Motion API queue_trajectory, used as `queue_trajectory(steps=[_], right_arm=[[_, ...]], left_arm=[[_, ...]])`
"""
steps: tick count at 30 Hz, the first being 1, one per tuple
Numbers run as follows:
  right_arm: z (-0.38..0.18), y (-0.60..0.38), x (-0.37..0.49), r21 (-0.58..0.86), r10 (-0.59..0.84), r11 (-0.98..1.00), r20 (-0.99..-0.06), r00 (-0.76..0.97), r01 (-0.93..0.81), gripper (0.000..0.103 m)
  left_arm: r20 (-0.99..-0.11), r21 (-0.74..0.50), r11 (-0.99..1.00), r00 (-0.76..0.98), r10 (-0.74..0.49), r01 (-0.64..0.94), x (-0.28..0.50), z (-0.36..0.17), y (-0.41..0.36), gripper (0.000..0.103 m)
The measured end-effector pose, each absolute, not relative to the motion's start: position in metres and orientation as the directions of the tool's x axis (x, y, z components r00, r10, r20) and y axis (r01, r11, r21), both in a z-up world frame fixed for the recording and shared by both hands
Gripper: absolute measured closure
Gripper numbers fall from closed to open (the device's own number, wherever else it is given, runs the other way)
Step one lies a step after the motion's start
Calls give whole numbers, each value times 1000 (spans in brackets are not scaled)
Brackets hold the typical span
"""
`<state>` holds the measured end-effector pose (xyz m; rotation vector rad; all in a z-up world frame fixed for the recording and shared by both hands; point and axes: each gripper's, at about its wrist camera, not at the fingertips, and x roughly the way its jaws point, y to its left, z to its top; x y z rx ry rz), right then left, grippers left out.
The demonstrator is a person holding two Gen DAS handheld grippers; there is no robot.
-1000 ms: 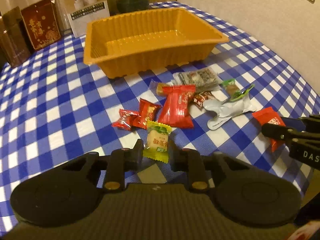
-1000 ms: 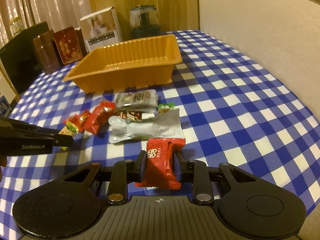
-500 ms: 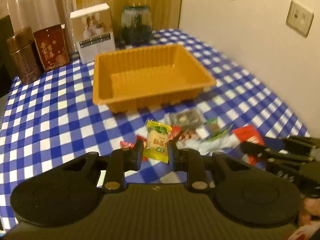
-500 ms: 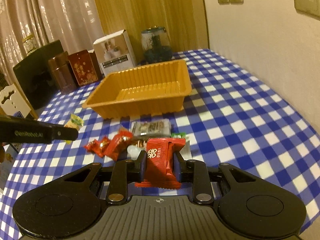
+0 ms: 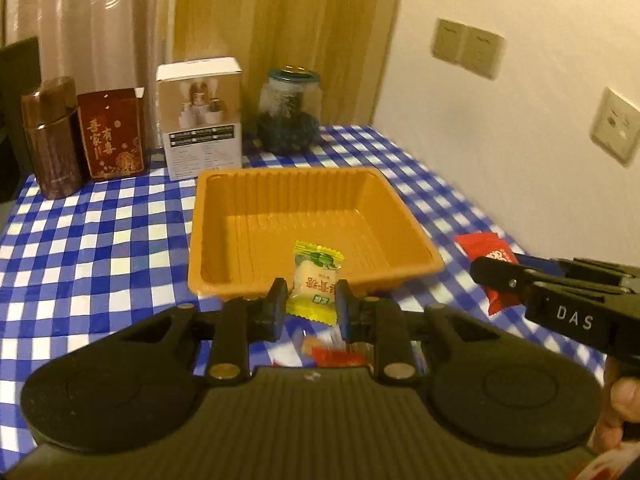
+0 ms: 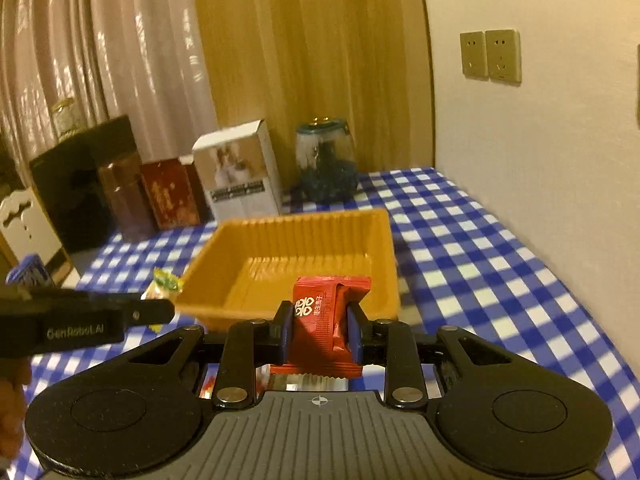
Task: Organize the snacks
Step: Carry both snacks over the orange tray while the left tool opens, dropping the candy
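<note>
My left gripper (image 5: 311, 294) is shut on a small yellow-green candy packet (image 5: 316, 282), held in the air just before the near wall of the empty orange tray (image 5: 224, 216). My right gripper (image 6: 320, 316) is shut on a red snack packet (image 6: 324, 320), also raised in front of the orange tray (image 6: 280, 240). In the left wrist view the right gripper (image 5: 492, 274) shows at the right with the red packet (image 5: 486, 248). The right wrist view has the left gripper (image 6: 160, 312) at the left carrying the yellow-green candy (image 6: 166, 282). A few loose snacks (image 5: 332, 354) lie on the cloth below, mostly hidden.
Along the back of the blue-checked tablecloth (image 5: 100, 240) stand a brown canister (image 5: 52, 140), a red box (image 5: 112, 134), a white box (image 5: 202, 120) and a glass jar (image 5: 289, 114). A wall with sockets (image 5: 468, 50) borders the right. A chair back (image 6: 24, 220) stands at the left.
Both grippers have risen from the snack pile with their packets and now sit higher, nearer the tray. The snack pile has dropped below and behind the fingers.
</note>
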<state>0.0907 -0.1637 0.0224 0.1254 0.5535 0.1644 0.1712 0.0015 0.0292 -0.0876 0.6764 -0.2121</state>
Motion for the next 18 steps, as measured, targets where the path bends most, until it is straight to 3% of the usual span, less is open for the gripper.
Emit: queue_trajectory(steps=[18], right_arm=[[-10,-184,206,158,208,977,-523,827,-147,75]], left_arm=[[-613,-128,984,770,-177,124,266,0,7,80]])
